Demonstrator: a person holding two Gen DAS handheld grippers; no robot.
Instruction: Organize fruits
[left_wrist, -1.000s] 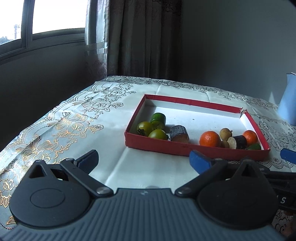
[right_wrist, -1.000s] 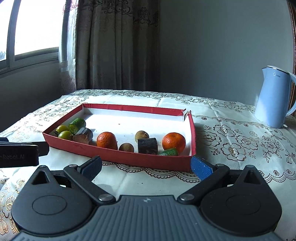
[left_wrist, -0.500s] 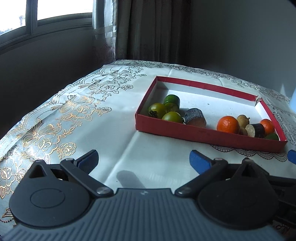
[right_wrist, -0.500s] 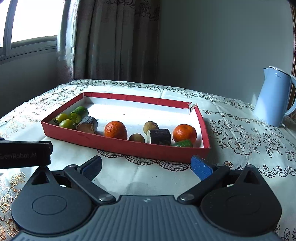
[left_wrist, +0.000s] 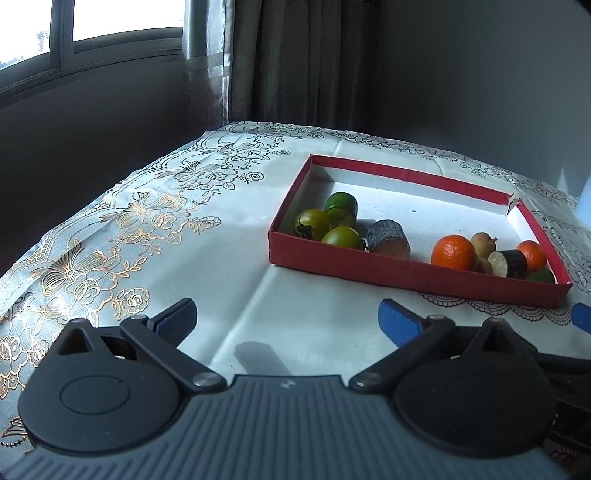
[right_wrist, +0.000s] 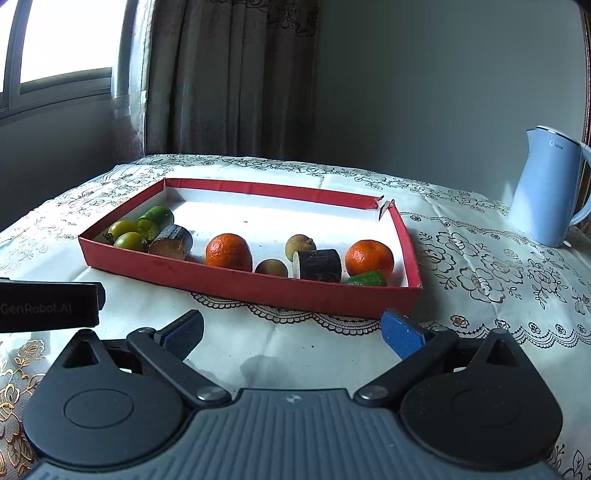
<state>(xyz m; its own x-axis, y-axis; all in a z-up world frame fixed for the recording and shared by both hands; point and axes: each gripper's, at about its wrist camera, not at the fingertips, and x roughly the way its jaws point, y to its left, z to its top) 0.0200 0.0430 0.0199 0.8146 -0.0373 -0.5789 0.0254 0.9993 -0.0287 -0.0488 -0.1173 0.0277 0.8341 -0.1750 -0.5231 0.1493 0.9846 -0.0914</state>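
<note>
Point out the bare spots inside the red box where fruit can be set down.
The back half of the red box is bare, along its far wall. A gap also lies between the left orange and the brown log piece. The front row is crowded, mostly at both ends.

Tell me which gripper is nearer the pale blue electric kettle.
Right. The right gripper has the pale blue electric kettle ahead to its right; the left gripper sits farther left.

Pale blue plastic kettle (right_wrist: 550, 188): handle cut off by right edge. Small green fruit piece (right_wrist: 365, 278) half hidden behind red cardboard tray wall (right_wrist: 258, 286). Left gripper body (right_wrist: 48, 304) cut by left edge.
</note>
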